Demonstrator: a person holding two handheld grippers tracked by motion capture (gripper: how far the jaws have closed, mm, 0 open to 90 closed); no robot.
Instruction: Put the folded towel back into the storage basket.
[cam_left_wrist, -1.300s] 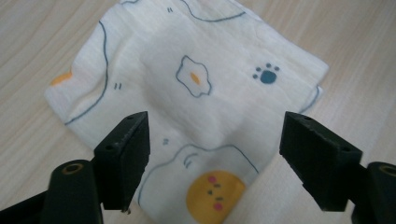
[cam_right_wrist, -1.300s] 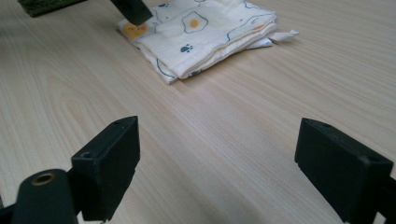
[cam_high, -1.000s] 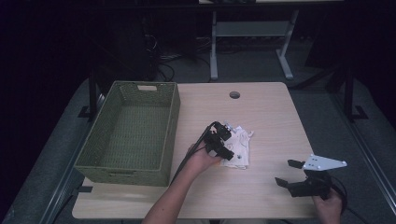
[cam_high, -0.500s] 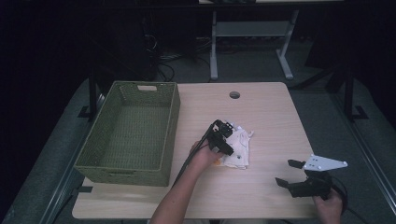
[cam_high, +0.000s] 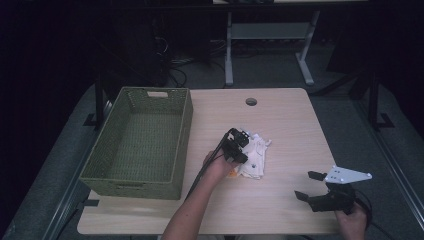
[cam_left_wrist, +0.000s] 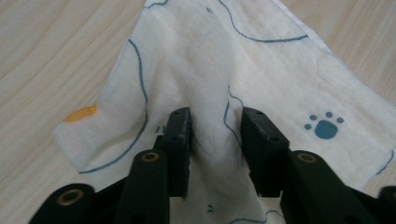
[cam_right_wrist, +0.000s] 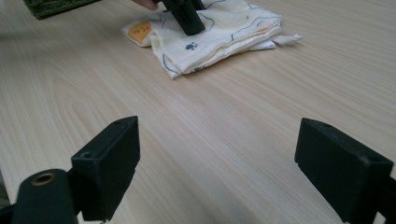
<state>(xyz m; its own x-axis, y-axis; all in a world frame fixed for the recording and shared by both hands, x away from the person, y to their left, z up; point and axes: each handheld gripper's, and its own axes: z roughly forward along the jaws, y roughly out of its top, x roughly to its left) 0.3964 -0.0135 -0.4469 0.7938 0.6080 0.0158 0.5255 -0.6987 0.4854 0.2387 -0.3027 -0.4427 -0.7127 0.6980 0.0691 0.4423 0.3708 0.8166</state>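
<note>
A white cloth (cam_high: 256, 156) printed with blue lines and a paw mark lies folded near the middle of the table. My left gripper (cam_high: 238, 145) presses down on it from the left. In the left gripper view, a raised fold of the cloth (cam_left_wrist: 210, 60) stands pinched between the two jaws of my left gripper (cam_left_wrist: 215, 140). My right gripper (cam_high: 307, 185) rests near the table's front right corner, held by a hand, open and holding nothing. The right gripper view looks between the wide-apart jaws of my right gripper (cam_right_wrist: 219, 158) to the cloth (cam_right_wrist: 224, 35) and the left gripper (cam_right_wrist: 187, 16) farther off.
A green woven basket (cam_high: 186, 131) stands on the left side of the light wooden table (cam_high: 290, 125), with nothing in it. A round cable hole (cam_high: 251, 101) lies near the far edge. Bare tabletop separates the cloth from my right gripper.
The left hand and gripper have shifted only slightly on the cloth. The right gripper has stayed where it was.
</note>
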